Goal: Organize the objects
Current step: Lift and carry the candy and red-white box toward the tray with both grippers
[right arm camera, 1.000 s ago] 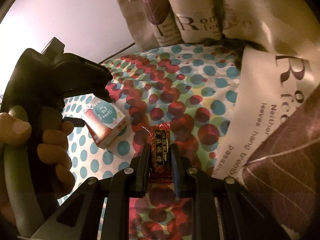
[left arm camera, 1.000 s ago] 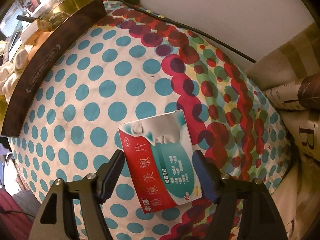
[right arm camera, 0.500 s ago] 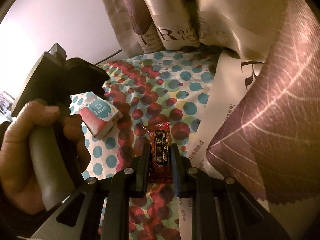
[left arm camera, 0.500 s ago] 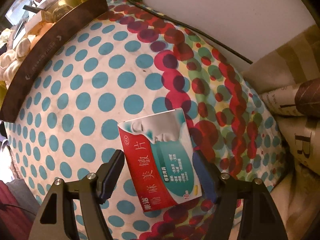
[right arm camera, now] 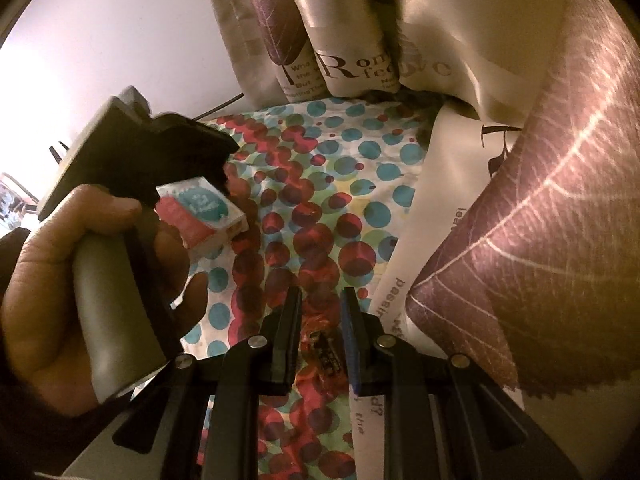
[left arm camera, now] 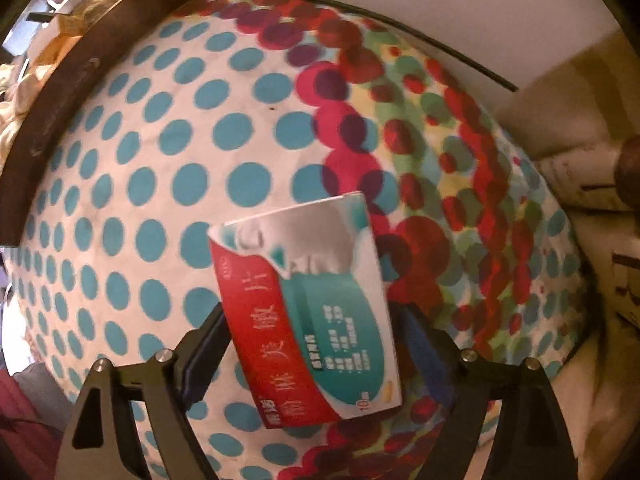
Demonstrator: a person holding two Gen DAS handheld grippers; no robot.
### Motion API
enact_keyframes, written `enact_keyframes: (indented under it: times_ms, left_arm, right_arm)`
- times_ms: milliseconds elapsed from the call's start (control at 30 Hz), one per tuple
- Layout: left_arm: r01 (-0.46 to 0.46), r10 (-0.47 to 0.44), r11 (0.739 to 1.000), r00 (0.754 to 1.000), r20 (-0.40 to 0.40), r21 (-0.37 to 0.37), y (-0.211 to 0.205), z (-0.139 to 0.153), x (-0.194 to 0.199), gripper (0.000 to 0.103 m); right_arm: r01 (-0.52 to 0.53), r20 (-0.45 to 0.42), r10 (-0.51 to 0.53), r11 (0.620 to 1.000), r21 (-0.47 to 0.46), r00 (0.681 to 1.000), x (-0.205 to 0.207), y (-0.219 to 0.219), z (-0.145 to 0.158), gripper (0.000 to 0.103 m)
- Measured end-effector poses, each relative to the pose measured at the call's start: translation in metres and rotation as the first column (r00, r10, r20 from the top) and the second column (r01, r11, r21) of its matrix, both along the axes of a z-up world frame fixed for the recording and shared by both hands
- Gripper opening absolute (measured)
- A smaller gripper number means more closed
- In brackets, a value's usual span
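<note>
Glossy medicine box (left arm camera: 308, 304) now lifted

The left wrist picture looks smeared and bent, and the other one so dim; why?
Left wrist view: the medicine box lettering is motion-blurred, and the fisheye bows the dotted tablecloth into a dome. Right wrist view: warm, dim light, bright glare on the wall upper left; the candy wrapper sits in shadow.

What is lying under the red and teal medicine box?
Under the medicine box, held in the left gripper, only the dotted cloth shows. The part directly beneath it is covered.
</note>
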State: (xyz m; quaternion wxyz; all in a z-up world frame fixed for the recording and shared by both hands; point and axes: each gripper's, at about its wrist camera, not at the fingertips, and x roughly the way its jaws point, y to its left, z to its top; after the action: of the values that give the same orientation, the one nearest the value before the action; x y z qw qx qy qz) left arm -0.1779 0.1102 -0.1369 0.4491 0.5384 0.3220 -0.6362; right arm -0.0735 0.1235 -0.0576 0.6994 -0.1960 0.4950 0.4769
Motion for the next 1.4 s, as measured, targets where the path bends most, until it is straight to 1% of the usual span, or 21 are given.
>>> enact_keyframes:
  times_ms: [133, 267, 333, 367, 467, 567, 633, 733, 833, 900, 967, 1033, 1067, 1133, 1200, 1267, 1300, 1333, 1367, 1400]
  left_arm:
    - [0.010, -0.010, 1.000, 1.000, -0.007, -0.012, 0.005, 0.003, 0.002, 0.086]
    - [0.028, -0.028, 0.999, 1.000, -0.009, -0.028, -0.003, 0.007, 0.002, 0.085]
    - [0.049, -0.048, 0.998, 0.999, 0.013, -0.044, -0.013, 0.009, 0.002, 0.078]
    - [0.066, -0.065, 0.997, 0.998, 0.009, -0.041, -0.016, 0.010, 0.004, 0.078]
    - [0.103, -0.103, 0.994, 0.995, 0.008, -0.031, -0.020, 0.011, -0.006, 0.077]
    - [0.151, -0.151, 0.988, 0.988, -0.021, -0.023, -0.030, 0.014, -0.009, 0.077]
    - [0.186, -0.187, 0.982, 0.982, -0.032, -0.042, -0.037, 0.021, -0.009, 0.077]
    - [0.254, -0.258, 0.965, 0.964, -0.060, -0.072, -0.043, 0.037, -0.007, 0.077]
    - [0.343, -0.351, 0.934, 0.932, -0.087, -0.100, -0.050, 0.055, -0.003, 0.077]
    - [0.386, -0.401, 0.912, 0.911, -0.099, -0.140, -0.059, 0.070, 0.003, 0.077]
    - [0.419, -0.438, 0.892, 0.893, -0.103, -0.169, -0.067, 0.082, 0.010, 0.077]
    - [0.451, -0.475, 0.872, 0.873, -0.108, -0.191, -0.073, 0.093, 0.017, 0.077]
    - [0.475, -0.504, 0.853, 0.857, -0.107, -0.215, -0.075, 0.100, 0.022, 0.077]
    - [0.509, -0.547, 0.822, 0.830, -0.109, -0.256, -0.076, 0.107, 0.034, 0.077]
    - [0.545, -0.595, 0.783, 0.797, -0.105, -0.300, -0.084, 0.119, 0.045, 0.077]
    - [0.568, -0.625, 0.758, 0.772, -0.110, -0.319, -0.088, 0.127, 0.053, 0.077]
    - [0.578, -0.638, 0.744, 0.763, -0.101, -0.335, -0.093, 0.134, 0.058, 0.077]
    - [0.585, -0.647, 0.736, 0.756, -0.099, -0.342, -0.096, 0.136, 0.061, 0.077]
    - [0.600, -0.664, 0.719, 0.742, -0.093, -0.352, -0.100, 0.140, 0.065, 0.077]
    - [0.607, -0.674, 0.707, 0.734, -0.084, -0.365, -0.104, 0.145, 0.070, 0.077]
  right_arm:
    - [0.004, -0.007, -0.004, 1.000, -0.006, 1.000, 0.001, -0.001, -0.001, 0.019]
    - [0.006, -0.010, -0.006, 1.000, -0.003, 1.000, 0.002, -0.002, -0.001, 0.019]
    - [0.007, -0.011, -0.007, 1.000, -0.003, 1.000, 0.002, -0.002, -0.001, 0.019]
    - [0.009, -0.011, -0.009, 1.000, -0.002, 1.000, 0.002, -0.002, -0.001, 0.019]
    - [0.011, -0.010, -0.011, 1.000, -0.002, 1.000, 0.002, -0.003, -0.001, 0.019]
    - [0.009, -0.014, -0.009, 1.000, -0.010, 1.000, 0.004, -0.003, -0.003, 0.019]
    - [0.004, -0.017, -0.005, 1.000, -0.018, 1.000, 0.004, -0.003, -0.005, 0.019]
    - [-0.004, -0.026, 0.003, 1.000, -0.027, 1.000, 0.002, -0.003, -0.011, 0.019]
    - [-0.007, -0.030, 0.006, 0.999, -0.034, 1.000, -0.002, -0.004, -0.015, 0.020]
    - [-0.013, -0.038, 0.011, 0.999, -0.035, 0.999, -0.004, -0.005, -0.017, 0.029]
    - [-0.017, -0.029, 0.016, 0.999, -0.037, 0.999, -0.007, -0.006, -0.019, 0.042]
    - [-0.023, -0.023, 0.022, 0.999, -0.038, 0.999, -0.008, -0.007, -0.020, 0.044]
    - [-0.029, -0.027, 0.028, 0.999, -0.038, 0.999, -0.008, -0.006, -0.021, 0.045]
    - [-0.041, -0.033, 0.039, 0.998, -0.050, 0.999, -0.009, -0.004, -0.024, 0.046]
    - [-0.067, -0.029, 0.065, 0.996, -0.066, 0.997, -0.013, -0.002, -0.027, 0.048]
    - [-0.090, -0.018, 0.089, 0.992, -0.088, 0.996, -0.016, 0.001, -0.031, 0.049]
    - [-0.101, -0.019, 0.100, 0.990, -0.098, 0.995, -0.017, 0.002, -0.034, 0.049]
    - [-0.111, -0.020, 0.110, 0.988, -0.107, 0.994, -0.018, 0.003, -0.036, 0.049]
    - [-0.120, -0.025, 0.118, 0.986, -0.116, 0.993, -0.019, 0.005, -0.039, 0.049]
    - [-0.125, -0.024, 0.123, 0.984, -0.127, 0.992, -0.020, 0.007, -0.042, 0.049]
